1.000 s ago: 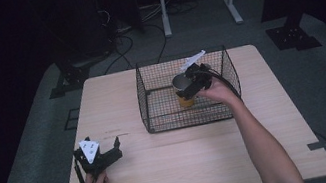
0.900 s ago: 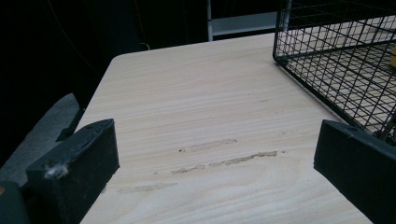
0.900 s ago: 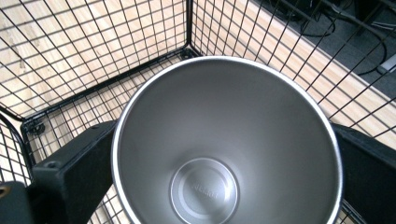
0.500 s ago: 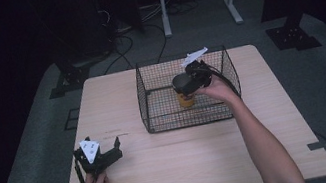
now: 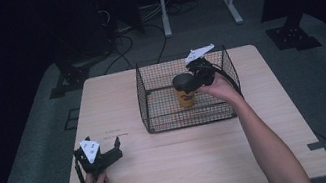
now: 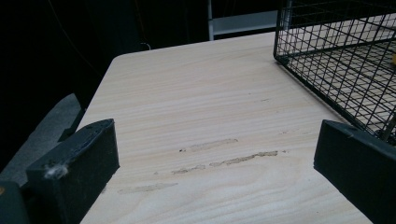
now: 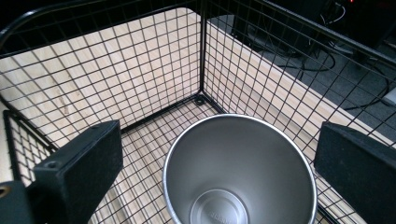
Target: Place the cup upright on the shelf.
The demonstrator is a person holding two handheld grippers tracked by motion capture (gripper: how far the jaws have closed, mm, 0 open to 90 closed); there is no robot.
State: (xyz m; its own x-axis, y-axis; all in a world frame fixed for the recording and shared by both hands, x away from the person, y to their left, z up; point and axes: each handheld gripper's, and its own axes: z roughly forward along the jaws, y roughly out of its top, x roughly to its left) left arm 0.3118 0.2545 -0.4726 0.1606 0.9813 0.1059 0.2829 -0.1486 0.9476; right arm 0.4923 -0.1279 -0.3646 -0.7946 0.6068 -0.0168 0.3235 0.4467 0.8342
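Both my tongs stand released: my right gripper (image 5: 193,80) hovers over the yellow cup (image 5: 185,95), which stands upright inside the wire basket (image 5: 153,118), its steel mouth (image 7: 239,170) between the spread jaws, while my left gripper (image 5: 102,153) rests on the table (image 5: 182,154), well apart.

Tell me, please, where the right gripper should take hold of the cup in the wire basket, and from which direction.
Probably the upper wall, from above. The cup stands upright and open-mouthed in the wire basket, whose mesh blocks a side approach. The right gripper hangs open over it, a jaw on either side of the rim; lowering and closing across the round wall looks simplest.
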